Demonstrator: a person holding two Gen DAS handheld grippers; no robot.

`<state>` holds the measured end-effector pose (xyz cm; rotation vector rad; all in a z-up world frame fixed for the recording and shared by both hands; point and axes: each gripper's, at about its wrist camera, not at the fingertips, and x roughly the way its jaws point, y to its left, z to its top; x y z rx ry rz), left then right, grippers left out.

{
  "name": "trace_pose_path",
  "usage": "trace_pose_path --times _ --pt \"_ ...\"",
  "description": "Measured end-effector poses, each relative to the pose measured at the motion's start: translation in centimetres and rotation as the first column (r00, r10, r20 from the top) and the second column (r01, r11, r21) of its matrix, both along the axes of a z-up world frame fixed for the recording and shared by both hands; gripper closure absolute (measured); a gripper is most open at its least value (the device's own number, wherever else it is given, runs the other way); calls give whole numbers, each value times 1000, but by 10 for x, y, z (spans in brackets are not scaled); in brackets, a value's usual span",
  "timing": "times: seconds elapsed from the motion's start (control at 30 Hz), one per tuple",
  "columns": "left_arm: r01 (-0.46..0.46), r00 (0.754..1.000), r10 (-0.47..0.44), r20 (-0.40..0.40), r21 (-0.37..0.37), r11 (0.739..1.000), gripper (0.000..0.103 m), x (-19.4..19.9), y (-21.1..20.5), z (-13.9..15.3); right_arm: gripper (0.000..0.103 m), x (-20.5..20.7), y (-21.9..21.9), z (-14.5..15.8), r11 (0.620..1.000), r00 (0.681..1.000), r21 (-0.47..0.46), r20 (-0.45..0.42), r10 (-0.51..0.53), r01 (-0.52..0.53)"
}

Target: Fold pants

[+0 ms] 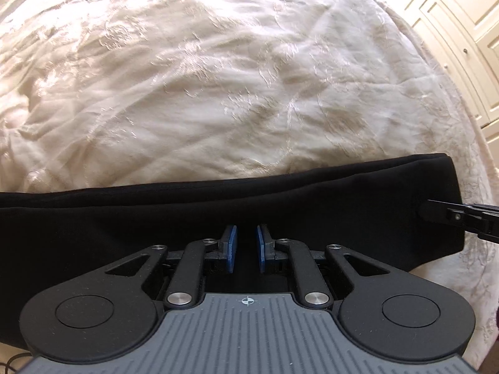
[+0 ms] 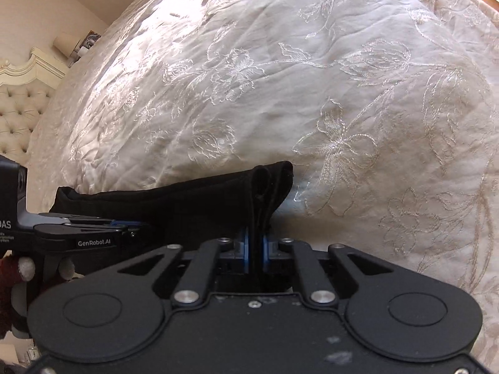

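The black pants lie as a long folded strip across the near side of the bed. My left gripper sits over the strip's middle with a narrow gap between its blue pads, and black cloth fills that gap, so I cannot tell whether it grips. My right gripper is shut on the end of the pants, which bunches up between its blue pads. The right gripper also shows at the strip's right end in the left wrist view. The left gripper shows at the left in the right wrist view.
A cream embroidered bedspread covers the bed beyond the pants. White cabinet doors stand past the bed's right side. A tufted headboard and a small lamp show at far left in the right wrist view.
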<state>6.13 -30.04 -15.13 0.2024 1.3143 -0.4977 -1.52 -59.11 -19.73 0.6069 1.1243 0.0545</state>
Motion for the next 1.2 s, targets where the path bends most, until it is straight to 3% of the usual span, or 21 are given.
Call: trace_pose_path --times 0.1,0.2,0.3,0.4,0.53,0.63,0.8,0.97,1.2 --pt "-32 999 32 31 2 999 89 9 14 10 94 -5 3 24 999 999 5 39 -34 34" --pt "-52 998 51 22 39 998 89 25 19 -2 94 -9 6 47 998 996 13 73 -58 57" --pt "-26 1000 25 11 72 997 90 36 15 -17 94 -11 10 65 997 992 27 102 -69 67" --pt "11 998 -15 53 89 996 89 35 9 -10 94 -10 15 76 997 991 54 118 -68 62" --pt "-32 994 30 105 17 999 89 20 22 21 94 -4 28 86 998 990 29 126 -63 60" --pt "-31 994 34 101 -28 999 89 -2 32 33 94 -4 31 90 997 989 31 130 -76 72" --pt "41 998 -41 46 3 999 89 -34 38 8 94 -5 36 94 996 987 16 135 -85 84" --pt "78 997 -78 7 24 997 89 -36 40 -19 94 -7 45 103 995 986 -16 135 -99 102" --pt "15 998 -11 62 -65 998 89 -21 89 18 94 -4 87 133 992 980 -57 172 -102 113"
